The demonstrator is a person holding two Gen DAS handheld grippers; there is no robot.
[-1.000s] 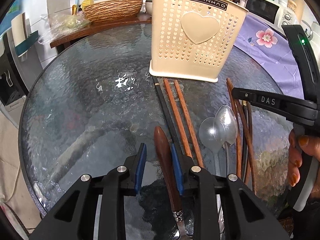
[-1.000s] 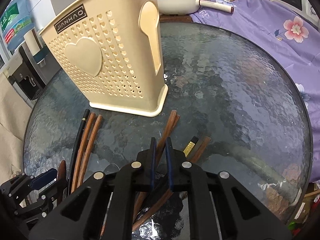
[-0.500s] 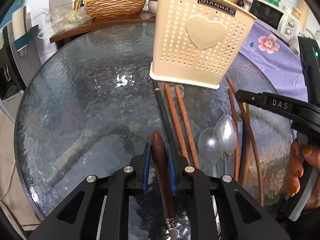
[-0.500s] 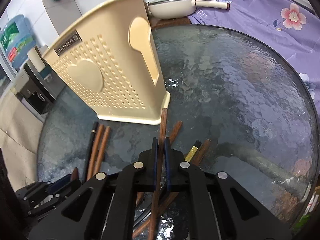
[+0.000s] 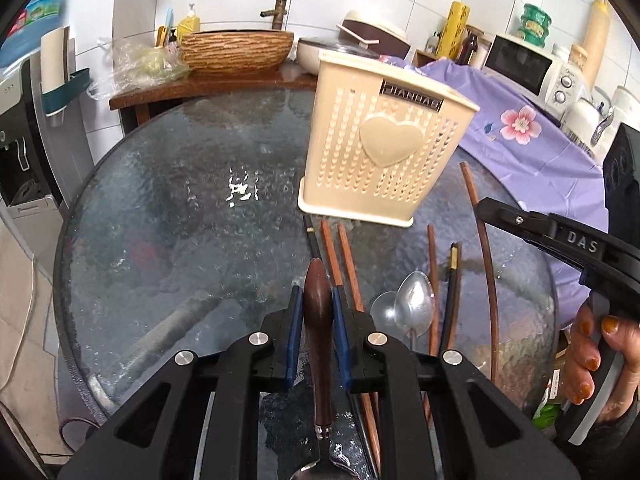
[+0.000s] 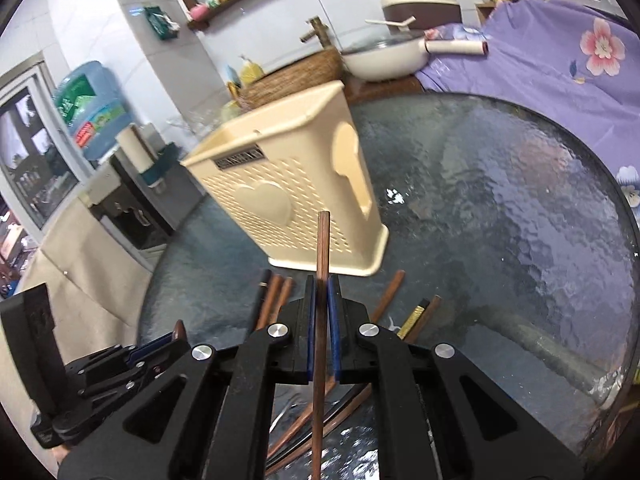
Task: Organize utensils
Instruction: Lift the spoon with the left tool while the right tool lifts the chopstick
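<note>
A cream perforated utensil holder [image 5: 380,160] [image 6: 296,200] stands on the round glass table [image 5: 160,208]. My left gripper [image 5: 314,300] is shut on the dark wooden handle of a spoon [image 5: 318,320], lifted above the table. My right gripper [image 6: 322,286] is shut on a brown wooden chopstick [image 6: 322,248], raised and pointing toward the holder; it also shows in the left wrist view [image 5: 486,248]. Several chopsticks [image 5: 344,256] and two metal spoons [image 5: 404,310] lie on the glass in front of the holder.
A wooden counter with a woven basin [image 5: 236,50] stands behind the table. A purple flowered cloth [image 5: 520,140] covers the right side, with a microwave [image 5: 532,66] beyond. A white pan [image 6: 384,62] sits at the back. A water dispenser [image 6: 88,116] stands left.
The left gripper closed on the spoon handle and lifted it. The right gripper lifted a chopstick off the table, and both views now sit higher above the glass.
</note>
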